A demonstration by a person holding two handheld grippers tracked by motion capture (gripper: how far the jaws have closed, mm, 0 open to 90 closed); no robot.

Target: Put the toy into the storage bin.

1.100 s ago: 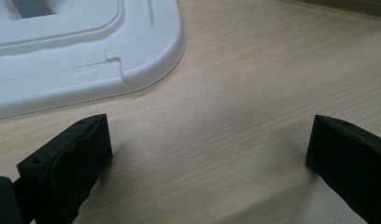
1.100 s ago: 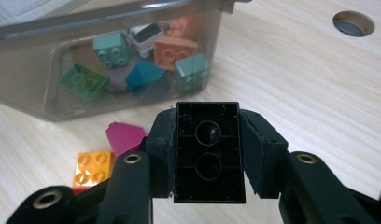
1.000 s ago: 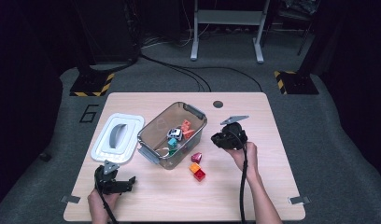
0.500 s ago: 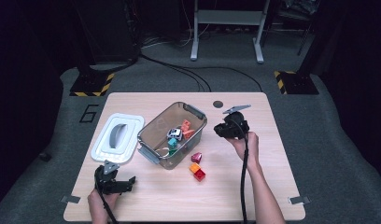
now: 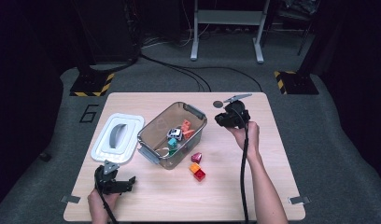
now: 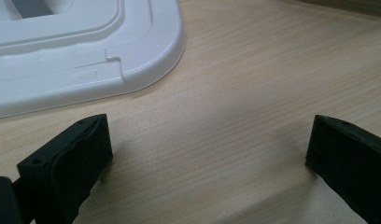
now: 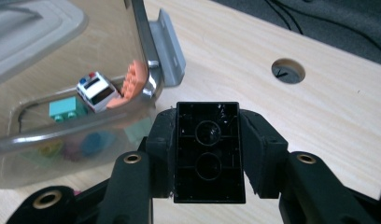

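Observation:
A clear plastic bin [image 5: 153, 135] stands mid-table with several toy bricks and a small police car [image 5: 174, 133] inside; the car [image 7: 96, 90] and a teal brick [image 7: 67, 108] show through its wall. My right gripper [image 5: 226, 116] hovers just right of the bin, shut on a black brick [image 7: 208, 151] whose hollow underside faces the camera. My left gripper [image 5: 115, 181] rests open near the front left edge, with its fingers [image 6: 72, 158] wide apart over bare wood beside the white lid [image 6: 81, 51].
The white lid [image 5: 117, 138] lies left of the bin. A magenta brick [image 5: 196, 157], an orange one [image 5: 194, 167] and a red one [image 5: 200, 174] lie on the table in front of the bin. A cable hole [image 5: 218, 104] sits near the far edge.
My right gripper has risen and moved toward the table's far side with the black brick. The left gripper has stayed put.

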